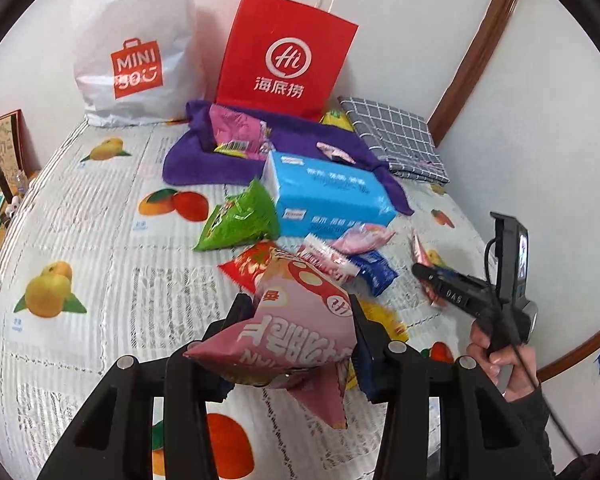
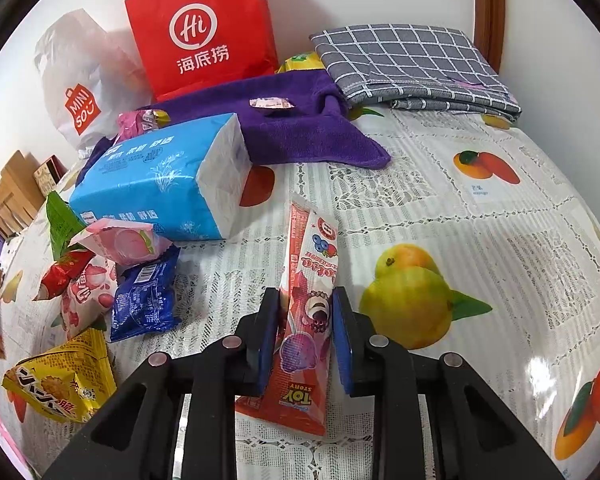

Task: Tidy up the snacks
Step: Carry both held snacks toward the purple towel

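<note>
Two handheld grippers are seen over a bed covered by a white lace cloth printed with fruit (image 2: 440, 208). The left gripper (image 1: 300, 320) is tilted downward, its jaws closed on a puffy pink snack bag (image 1: 300, 328) that is lifted clear of the cloth, with one corner hanging toward the camera. The right gripper (image 2: 306, 332), held in a hand (image 1: 496, 356) with a dark sleeve, is also angled down; its blue-padded jaws are narrowed onto a long pink Toy Story snack packet (image 2: 308, 312). The packet's long axis runs away from the camera toward a blue tissue pack (image 2: 160, 184), with its near end resting on the cloth. Just left of the tissue pack, loose snacks are piled: a green triangular bag (image 1: 240, 216), a dark blue packet (image 2: 144, 304) and a yellow bag (image 2: 60, 388). Behind the tissue pack lie a purple towel (image 2: 300, 136) and a folded grey checked cloth (image 2: 412, 64). A red paper bag (image 1: 284, 52) and a white Miniso bag (image 1: 136, 48) are stood against a white wall.
</note>
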`<state>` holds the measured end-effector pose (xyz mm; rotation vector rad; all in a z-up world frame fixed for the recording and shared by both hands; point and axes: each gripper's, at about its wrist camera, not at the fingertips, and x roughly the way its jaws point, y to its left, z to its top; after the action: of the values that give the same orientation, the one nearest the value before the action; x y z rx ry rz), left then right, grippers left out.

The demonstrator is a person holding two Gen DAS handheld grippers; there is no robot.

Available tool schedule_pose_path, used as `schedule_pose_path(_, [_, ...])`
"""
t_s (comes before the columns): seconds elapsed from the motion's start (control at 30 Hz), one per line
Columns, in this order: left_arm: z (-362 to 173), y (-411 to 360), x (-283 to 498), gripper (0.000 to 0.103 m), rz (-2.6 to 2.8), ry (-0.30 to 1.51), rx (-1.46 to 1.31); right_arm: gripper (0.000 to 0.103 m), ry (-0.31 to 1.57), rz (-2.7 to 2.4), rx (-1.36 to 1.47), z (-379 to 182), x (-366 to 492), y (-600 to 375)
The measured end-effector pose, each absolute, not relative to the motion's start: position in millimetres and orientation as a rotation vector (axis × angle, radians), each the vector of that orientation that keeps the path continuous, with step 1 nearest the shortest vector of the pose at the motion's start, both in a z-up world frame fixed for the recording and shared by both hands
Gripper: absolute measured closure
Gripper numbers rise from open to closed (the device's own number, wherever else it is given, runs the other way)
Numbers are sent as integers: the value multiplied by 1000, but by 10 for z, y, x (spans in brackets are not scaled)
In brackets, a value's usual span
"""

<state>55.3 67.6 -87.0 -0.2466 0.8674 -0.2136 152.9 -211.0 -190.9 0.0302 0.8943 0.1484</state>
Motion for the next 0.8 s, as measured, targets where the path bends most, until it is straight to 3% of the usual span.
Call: schedule_pose_path(0.8, [-491, 635, 1289, 59, -197, 833, -218, 81, 766, 275, 25, -952, 1654, -1789])
